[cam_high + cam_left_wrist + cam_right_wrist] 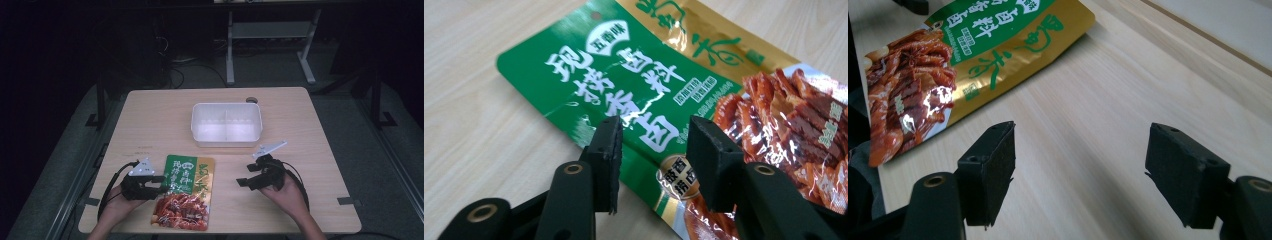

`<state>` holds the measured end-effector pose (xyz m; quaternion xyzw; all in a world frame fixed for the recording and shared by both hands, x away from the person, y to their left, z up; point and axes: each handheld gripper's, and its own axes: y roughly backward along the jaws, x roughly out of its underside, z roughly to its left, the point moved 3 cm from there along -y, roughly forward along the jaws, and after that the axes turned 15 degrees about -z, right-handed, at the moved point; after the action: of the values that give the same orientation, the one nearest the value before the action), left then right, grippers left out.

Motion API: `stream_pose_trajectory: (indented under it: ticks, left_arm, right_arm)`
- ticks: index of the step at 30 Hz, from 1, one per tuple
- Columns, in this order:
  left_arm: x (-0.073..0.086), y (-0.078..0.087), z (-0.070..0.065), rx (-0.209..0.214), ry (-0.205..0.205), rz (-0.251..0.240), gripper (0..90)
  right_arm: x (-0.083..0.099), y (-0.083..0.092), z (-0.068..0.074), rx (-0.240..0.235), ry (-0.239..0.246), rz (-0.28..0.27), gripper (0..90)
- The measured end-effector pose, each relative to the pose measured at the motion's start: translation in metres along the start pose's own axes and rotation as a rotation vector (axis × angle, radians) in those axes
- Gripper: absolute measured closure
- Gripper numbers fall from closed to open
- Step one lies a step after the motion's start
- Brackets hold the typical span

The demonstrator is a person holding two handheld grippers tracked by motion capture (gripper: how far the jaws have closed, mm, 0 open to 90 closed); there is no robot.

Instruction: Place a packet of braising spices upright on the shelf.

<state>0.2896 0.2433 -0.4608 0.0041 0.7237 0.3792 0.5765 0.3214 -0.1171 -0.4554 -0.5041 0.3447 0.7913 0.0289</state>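
The left tool sits at the left edge of the snack packet, its jaws partly drawn together with the packet's edge between them; in the left gripper view the two black pads stand a little apart over the green part of the packet, one pad over bare wood just beside the edge, the other over the printed foil; whether either pad presses on the foil I cannot tell, and a gap shows between them; the right tool is held well apart from the packet on its right side, its jaws spread wide with nothing between them; in the right gripper view bare wood lies between the pads and the packet lies farther off to the upper left; the packet lies flat near the front edge of the table, green and gold at its far end, red food printed at its near end; a white two-compartment tray stands beyond it near the table's middle, apart from the packet; a hand holds the left tool and another hand holds the right, both coming in from the near edge
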Motion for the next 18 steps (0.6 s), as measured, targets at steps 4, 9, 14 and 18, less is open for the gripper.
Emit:
stream_pose_trajectory:
  ticks: [4,9,14,18]
  left_arm:
    - [0.0,-0.003,-0.004,0.025,-0.01,0.021,64.2]
    - [0.0,-0.006,-0.005,0.046,-0.016,0.032,69.5]
    - [0.002,-0.007,-0.006,0.054,-0.02,0.059,72.6]
    - [0.005,-0.008,-0.004,0.058,-0.007,0.072,72.8]
  right_arm:
    - [-0.013,-0.018,0.004,-0.025,0.008,0.013,28.4]
    - [-0.026,-0.039,0.009,-0.045,0.026,0.056,29.1]
    - [-0.041,-0.063,0.013,-0.057,0.033,0.101,30.0]
    - [-0.051,-0.079,0.014,-0.052,0.028,0.145,30.6]
